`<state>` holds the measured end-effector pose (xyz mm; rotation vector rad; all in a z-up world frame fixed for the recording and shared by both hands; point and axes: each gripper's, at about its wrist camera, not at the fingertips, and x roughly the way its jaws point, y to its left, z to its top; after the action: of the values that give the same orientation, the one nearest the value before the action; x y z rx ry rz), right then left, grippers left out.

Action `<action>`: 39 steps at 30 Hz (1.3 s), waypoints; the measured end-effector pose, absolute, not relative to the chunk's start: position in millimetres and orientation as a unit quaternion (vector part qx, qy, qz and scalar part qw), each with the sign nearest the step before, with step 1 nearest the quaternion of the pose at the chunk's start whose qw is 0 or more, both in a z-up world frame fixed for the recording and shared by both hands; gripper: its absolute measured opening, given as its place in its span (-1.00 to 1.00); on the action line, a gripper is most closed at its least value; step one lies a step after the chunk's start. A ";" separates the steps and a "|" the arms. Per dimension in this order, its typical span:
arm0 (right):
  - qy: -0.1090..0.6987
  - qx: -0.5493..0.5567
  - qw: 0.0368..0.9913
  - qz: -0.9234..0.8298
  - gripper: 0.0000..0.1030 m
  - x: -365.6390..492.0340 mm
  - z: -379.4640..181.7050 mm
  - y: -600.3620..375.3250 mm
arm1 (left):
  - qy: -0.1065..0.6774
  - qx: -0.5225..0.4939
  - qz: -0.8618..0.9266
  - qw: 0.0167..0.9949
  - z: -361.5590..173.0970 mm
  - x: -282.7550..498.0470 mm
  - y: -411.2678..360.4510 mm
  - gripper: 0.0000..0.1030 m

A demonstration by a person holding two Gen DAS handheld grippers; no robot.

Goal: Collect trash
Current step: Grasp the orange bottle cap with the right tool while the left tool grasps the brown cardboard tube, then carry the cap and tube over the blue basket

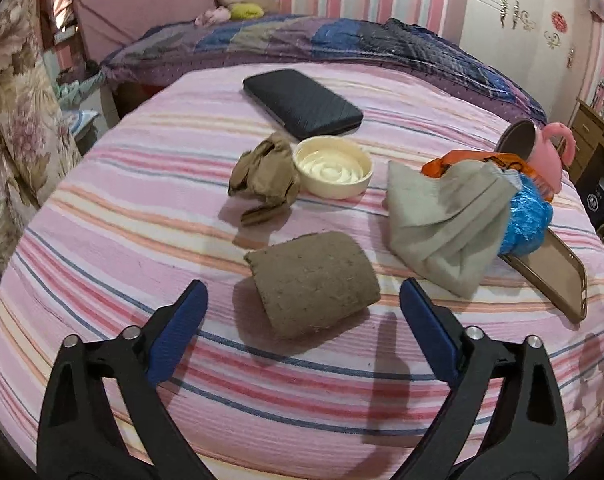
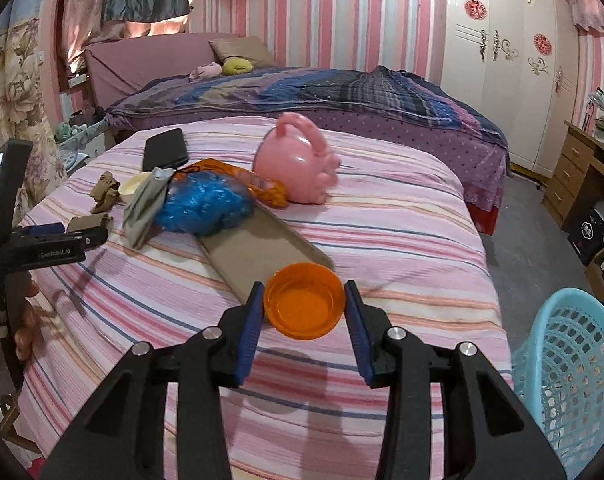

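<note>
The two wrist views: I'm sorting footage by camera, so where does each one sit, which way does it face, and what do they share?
Left wrist: on the left gripper, aimed down across the striped bed at a brown pad; only its open fingers show.
Right wrist: on the right gripper, shut on an orange lid; a hand shows at left.
Shared: pink cup, blue bag, black wallet.

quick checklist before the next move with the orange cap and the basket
1. Orange cap between the right tongs, pads touching both sides: ok.
2. Cap lifted clear of the striped sheet: cannot tell.
3. Blue basket within view at lower right: ok.
4. Basket has room: cannot tell, inside hardly visible.
5. Left tongs open and empty, facing the brown pad: ok.
6. Left tongs off to the side, away from the basket: ok.
</note>
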<state>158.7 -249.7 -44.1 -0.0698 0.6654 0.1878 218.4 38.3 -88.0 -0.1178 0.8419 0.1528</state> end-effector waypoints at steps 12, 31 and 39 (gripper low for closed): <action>0.309 -0.035 0.947 0.085 -0.22 150.9 -40.3 -264.7 | 0.399 -0.040 0.055 0.914 -85.6 209.6 26.3 0.04; 0.289 -0.029 0.956 0.033 -0.22 115.1 -20.1 -315.5 | 0.297 -0.019 -0.002 0.955 -22.0 146.9 -34.9 0.03; 0.272 -0.029 0.962 -0.020 -0.22 88.0 8.3 -358.2 | 0.275 -0.022 -0.043 0.960 1.6 126.7 -70.7 0.03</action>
<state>88.0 -358.2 8.3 -0.0581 0.5501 -0.0407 126.7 -70.7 1.6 -0.0451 0.5582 -0.0867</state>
